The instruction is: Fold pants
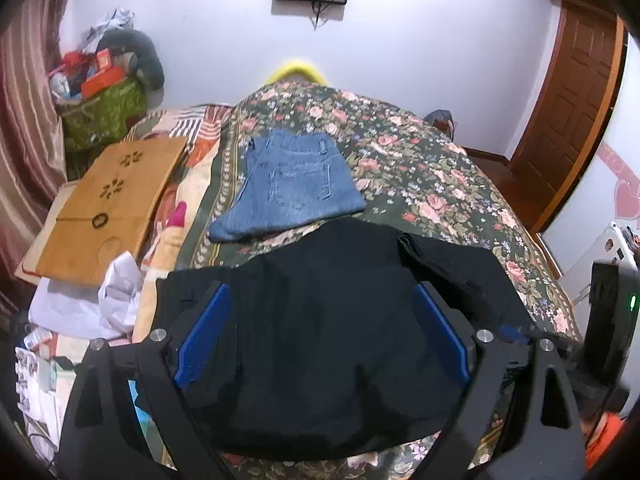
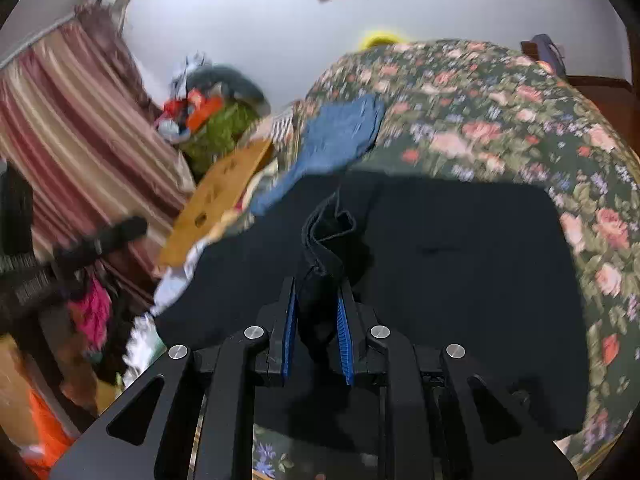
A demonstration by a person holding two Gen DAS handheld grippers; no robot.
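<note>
Black pants (image 1: 320,344): lying spread on the floral bedspread (image 1: 420,168), just in front of folded blue jeans (image 1: 292,184).
Right gripper (image 2: 316,312): its fingers are clenching a bunched fold of the black pants.
Left gripper (image 1: 320,320): its fingers are standing wide apart, released, hovering over the pants.
Wooden board (image 1: 108,204): lying left of the jeans.

I see a bed (image 1: 420,152) under a dark floral cover; black pants (image 1: 320,320) lie spread across its near end; folded blue jeans (image 1: 292,184) sit just beyond; a wooden board (image 1: 108,204) rests at its left edge.
</note>
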